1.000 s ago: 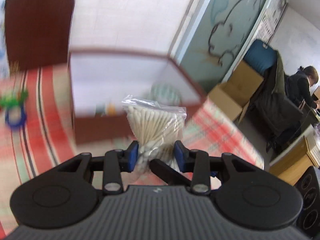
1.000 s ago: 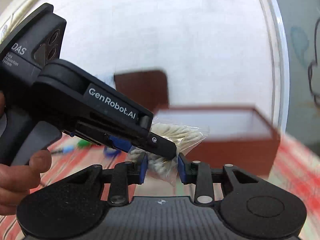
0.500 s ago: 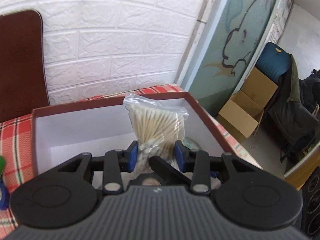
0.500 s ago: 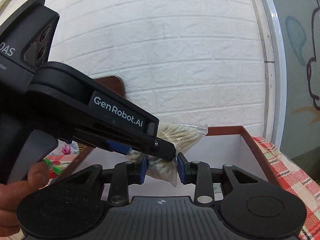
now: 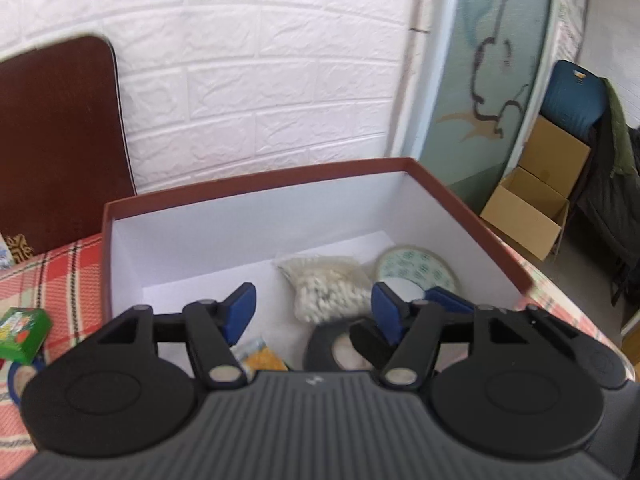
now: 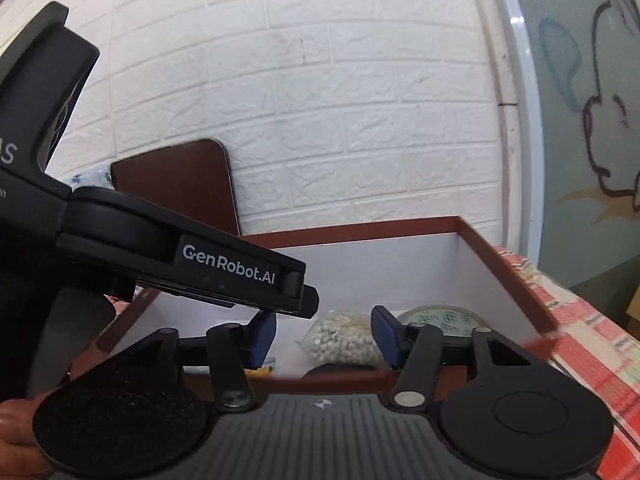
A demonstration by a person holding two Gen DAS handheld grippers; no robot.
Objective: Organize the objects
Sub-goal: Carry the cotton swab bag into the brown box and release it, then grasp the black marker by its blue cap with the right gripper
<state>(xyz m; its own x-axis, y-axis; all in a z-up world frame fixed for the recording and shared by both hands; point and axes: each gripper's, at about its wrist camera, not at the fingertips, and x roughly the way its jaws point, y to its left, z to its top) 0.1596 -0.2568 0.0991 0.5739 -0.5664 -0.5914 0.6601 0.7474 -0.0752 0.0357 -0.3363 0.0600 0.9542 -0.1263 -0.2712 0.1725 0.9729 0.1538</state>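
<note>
A clear bag of cotton swabs (image 5: pixel 326 288) lies inside the red-brown box (image 5: pixel 256 179) with a white interior; it also shows in the right wrist view (image 6: pixel 346 340). My left gripper (image 5: pixel 314 314) is open and empty, hovering over the box just above the bag. My right gripper (image 6: pixel 324 334) is open and empty, at the box's near wall (image 6: pixel 340 382). The left gripper's body (image 6: pixel 180 256) crosses the right wrist view from the left. In the box also lie a roll of clear tape (image 5: pixel 416 270), a black tape roll (image 5: pixel 340 340) and a yellow packet (image 5: pixel 260 358).
A checked red tablecloth (image 5: pixel 60 272) covers the table. A green box (image 5: pixel 24 334) and a blue tape roll (image 5: pixel 20 376) lie left of the box. The box's brown lid (image 5: pixel 56 144) leans on the white brick wall. Cardboard boxes (image 5: pixel 532 200) stand on the floor at right.
Both grippers opened and let go of the bag of cotton swabs. The bag dropped into the box and now lies on its floor beside the clear tape roll.
</note>
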